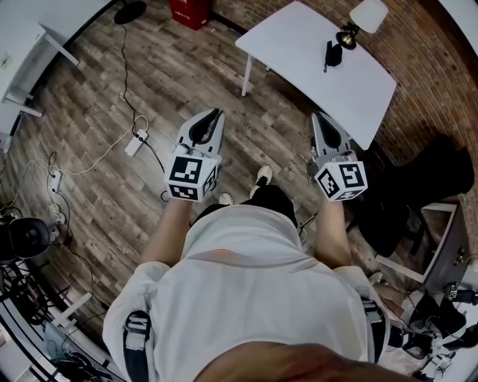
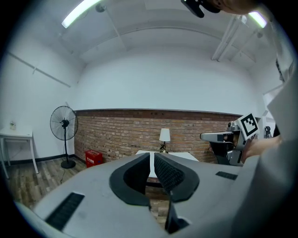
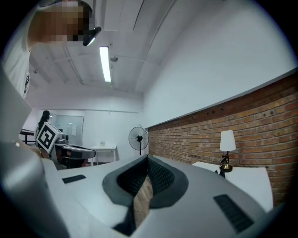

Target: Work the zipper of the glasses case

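A white table [image 1: 299, 52] stands ahead of me on the wooden floor. On it are a small lamp [image 1: 358, 22] and a small dark object [image 1: 332, 54] beside it; I cannot tell whether that is the glasses case. My left gripper [image 1: 216, 113] and right gripper [image 1: 317, 116] are held level in front of the person, short of the table, over the floor. Both are shut with nothing between the jaws. The left gripper view shows its closed jaws in front of the table [image 2: 186, 155] and lamp [image 2: 164, 135]. The right gripper view shows the lamp [image 3: 227, 142] to its right.
A standing fan [image 2: 64, 124] and a red box [image 1: 189, 11] stand by the brick wall. Cables and a power strip [image 1: 135, 142] lie on the floor at left. A black chair [image 1: 441, 179] is at right, and a white side table [image 1: 30, 60] at far left.
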`<state>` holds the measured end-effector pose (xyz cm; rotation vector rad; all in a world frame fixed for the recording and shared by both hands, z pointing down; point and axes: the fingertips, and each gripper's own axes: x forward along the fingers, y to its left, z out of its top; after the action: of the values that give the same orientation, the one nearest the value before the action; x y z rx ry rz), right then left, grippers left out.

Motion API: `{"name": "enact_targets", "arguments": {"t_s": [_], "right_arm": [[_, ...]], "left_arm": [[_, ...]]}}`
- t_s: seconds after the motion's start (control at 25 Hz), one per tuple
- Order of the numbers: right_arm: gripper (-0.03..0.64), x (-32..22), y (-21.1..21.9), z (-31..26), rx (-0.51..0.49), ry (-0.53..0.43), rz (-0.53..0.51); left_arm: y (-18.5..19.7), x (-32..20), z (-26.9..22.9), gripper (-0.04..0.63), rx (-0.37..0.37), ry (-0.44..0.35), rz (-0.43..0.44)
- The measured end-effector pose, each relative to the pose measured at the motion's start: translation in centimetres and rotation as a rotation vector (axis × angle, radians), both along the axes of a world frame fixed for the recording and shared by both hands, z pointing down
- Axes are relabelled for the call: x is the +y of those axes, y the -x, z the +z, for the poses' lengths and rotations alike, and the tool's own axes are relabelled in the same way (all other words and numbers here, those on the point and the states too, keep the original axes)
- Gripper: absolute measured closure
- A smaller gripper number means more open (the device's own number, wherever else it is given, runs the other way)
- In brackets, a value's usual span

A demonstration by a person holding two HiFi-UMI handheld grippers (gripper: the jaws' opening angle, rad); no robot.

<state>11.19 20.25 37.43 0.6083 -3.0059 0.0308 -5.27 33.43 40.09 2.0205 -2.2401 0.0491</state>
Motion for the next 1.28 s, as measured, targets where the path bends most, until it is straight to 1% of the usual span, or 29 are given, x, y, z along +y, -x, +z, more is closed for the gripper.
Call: {"name": "enact_targets", "arguments": {"t_s": [0.28, 0.44, 0.64, 0.76, 0.96, 1.16, 1.28], "right_arm": [[0.566, -4.8, 4.3, 1.0, 0.001, 0.017, -0.04], [0.566, -9.6, 6.3, 0.9, 0.016, 0.012, -0.032], [0.566, -17.1, 8.0, 1.2, 0.012, 0.037, 0.0], [0.566, -21.6, 8.1, 1.0, 0.006, 0.045, 0.016], [0.566, -29.9, 7.0, 1.0, 0.0, 0.051, 0.078], [0.566, -36.6, 5.9, 2.1, 0.107, -0.042, 0.142], [0.566, -39.3, 5.8, 2.7, 0.117, -0.041, 0.175]], "left_arm": [[4.3, -3.9, 0.6, 0.56, 0.009, 0.013, -0.048], [5.9, -8.4, 0.2, 0.558, -0.004, 0.021, -0.046], [7.9, -15.2, -0.3, 0.558, -0.014, 0.033, -0.048], [8.0, -19.9, -0.8, 0.558, -0.031, 0.039, -0.025], [7.8, -28.4, -1.4, 0.558, -0.045, 0.041, 0.019], [6.7, -36.2, -1.0, 0.558, -0.032, 0.047, 0.078], [6.3, -39.8, -0.4, 0.558, -0.028, 0.065, 0.125]]}}
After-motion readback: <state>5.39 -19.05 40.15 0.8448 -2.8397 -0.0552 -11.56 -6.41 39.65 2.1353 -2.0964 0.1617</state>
